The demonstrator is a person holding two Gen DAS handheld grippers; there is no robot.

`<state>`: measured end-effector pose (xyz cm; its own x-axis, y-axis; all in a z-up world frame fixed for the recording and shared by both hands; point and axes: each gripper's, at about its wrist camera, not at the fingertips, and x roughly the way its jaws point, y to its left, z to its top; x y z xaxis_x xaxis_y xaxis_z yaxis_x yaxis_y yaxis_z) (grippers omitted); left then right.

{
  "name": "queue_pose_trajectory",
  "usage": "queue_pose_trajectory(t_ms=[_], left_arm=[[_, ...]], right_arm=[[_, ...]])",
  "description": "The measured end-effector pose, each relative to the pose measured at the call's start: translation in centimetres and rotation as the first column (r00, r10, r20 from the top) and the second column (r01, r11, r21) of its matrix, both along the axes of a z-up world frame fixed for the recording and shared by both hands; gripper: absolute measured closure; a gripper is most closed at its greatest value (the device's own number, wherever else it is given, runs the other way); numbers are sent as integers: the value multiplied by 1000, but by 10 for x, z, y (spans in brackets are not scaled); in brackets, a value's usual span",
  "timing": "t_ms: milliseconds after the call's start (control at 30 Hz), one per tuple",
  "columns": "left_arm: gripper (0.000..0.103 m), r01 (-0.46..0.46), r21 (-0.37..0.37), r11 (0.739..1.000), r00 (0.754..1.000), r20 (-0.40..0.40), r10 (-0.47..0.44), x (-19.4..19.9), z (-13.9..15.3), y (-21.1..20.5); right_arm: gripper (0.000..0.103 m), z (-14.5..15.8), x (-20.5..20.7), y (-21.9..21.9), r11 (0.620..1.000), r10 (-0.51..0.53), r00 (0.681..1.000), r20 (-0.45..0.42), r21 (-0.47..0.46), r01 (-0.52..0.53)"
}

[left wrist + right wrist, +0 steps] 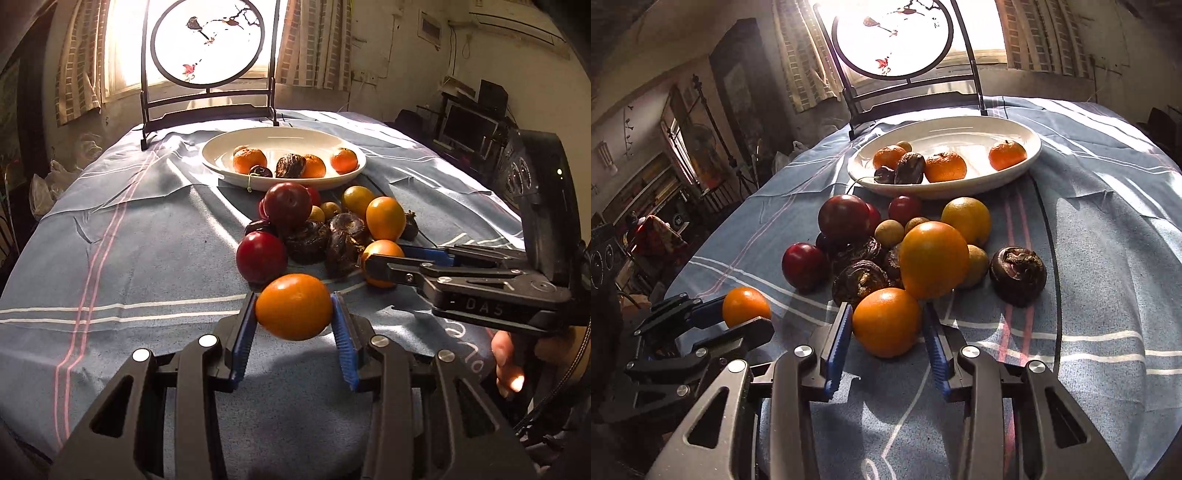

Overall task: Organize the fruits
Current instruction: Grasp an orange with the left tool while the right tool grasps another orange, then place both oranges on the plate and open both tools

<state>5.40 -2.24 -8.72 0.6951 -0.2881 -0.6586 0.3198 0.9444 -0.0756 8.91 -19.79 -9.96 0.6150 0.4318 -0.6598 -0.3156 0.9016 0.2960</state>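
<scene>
a lived-in home: a worktop under a blue striped cloth [129,240], curtained window [314,44], round painted screen [208,40] far, cluttered shelves [646,184] left.

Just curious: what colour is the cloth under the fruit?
The cloth is blue with white and pink stripes, clearest in the right wrist view.

Blue-grey tablecloth [155,229] with white and pink stripes. White plate [221,146] holding orange tangerines [249,160]; just before plate, dark red plums [288,206], yellow-orange fruits [385,218], brown-black water chestnuts [307,242]. Blue ribbed gripper pads [243,334].
</scene>
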Motion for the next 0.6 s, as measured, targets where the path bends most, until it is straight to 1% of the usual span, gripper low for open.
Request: queue_pose_trajectory(t_ms=[100, 200, 267, 367, 433, 533, 600], left_arm=[[64, 0, -20, 1000, 1000, 9, 0, -1, 4, 3], [64, 9, -37, 999, 1000, 22, -8, 3, 13, 4], [64, 9, -43, 999, 999, 34, -7, 13, 20, 3], [64, 17, -62, 998, 998, 54, -14, 32, 35, 0], [64, 19, -61, 998, 997, 70, -14, 49, 42, -5], [64, 7, -49, 999, 996, 84, -2, 78, 48, -12], [64, 7, -57, 998, 998, 70, -3, 94, 51, -15]], right_arm=[[64, 5, -8, -10, 999, 14, 1000, -4, 50, -13], [64, 21, -10, -22, 996, 2, 1000, 28, 87, -4], [64, 33, -2, -31, 995, -12, 999, 51, 101, 7], [64, 50, 20, -44, 991, -35, 997, 73, 130, 25], [64, 58, 41, -50, 989, -48, 995, 90, 142, 35], [64, 60, 77, -60, 980, -58, 996, 62, 193, 45], [64, 59, 98, -64, 973, -55, 998, 27, 224, 47]])
